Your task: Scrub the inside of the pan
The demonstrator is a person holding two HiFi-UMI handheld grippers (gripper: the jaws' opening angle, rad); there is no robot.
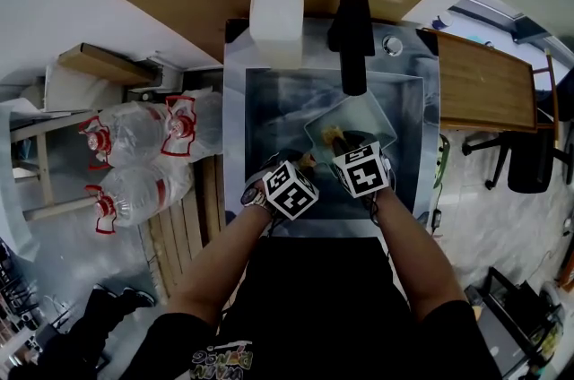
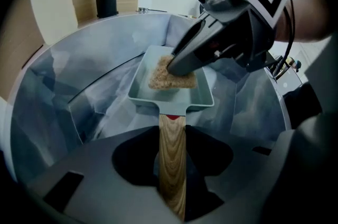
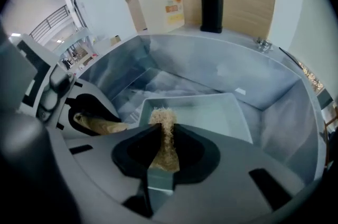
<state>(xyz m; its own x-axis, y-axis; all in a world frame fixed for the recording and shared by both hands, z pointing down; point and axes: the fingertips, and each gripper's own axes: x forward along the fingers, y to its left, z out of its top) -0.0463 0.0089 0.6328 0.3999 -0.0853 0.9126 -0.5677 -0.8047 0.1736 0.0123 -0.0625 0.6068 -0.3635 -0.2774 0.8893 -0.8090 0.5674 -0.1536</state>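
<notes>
Looks mid-scrub, with more left than done. Steadying the pan point(image 2: 138, 80) in the right half of the sink point(image 1: 269, 105) with the left claw point(image 2: 171, 136), closed at a middling gap on the wooden handle point(image 2: 172, 165), which points toward the sink's front edge. Pressing a tan pad point(image 2: 161, 75) flat onto the pan floor, as far as can be judged, with the right claw point(image 3: 161, 150), pinched narrow on the pad's upper edge and angled steeply down into the sink.

So far: both grips set, pan braced, pad in contact with the floor. Cannot tell how much of the inside has been covered, with no suds, water or grime visible on the pale green surface.

Probably left to do: sweeping the pad across the rest of the floor, toward the end nearest the sink's back, then along the 4 walls and into the 4 corners. Needs the handle grip to hold against the push of each stroke.
</notes>
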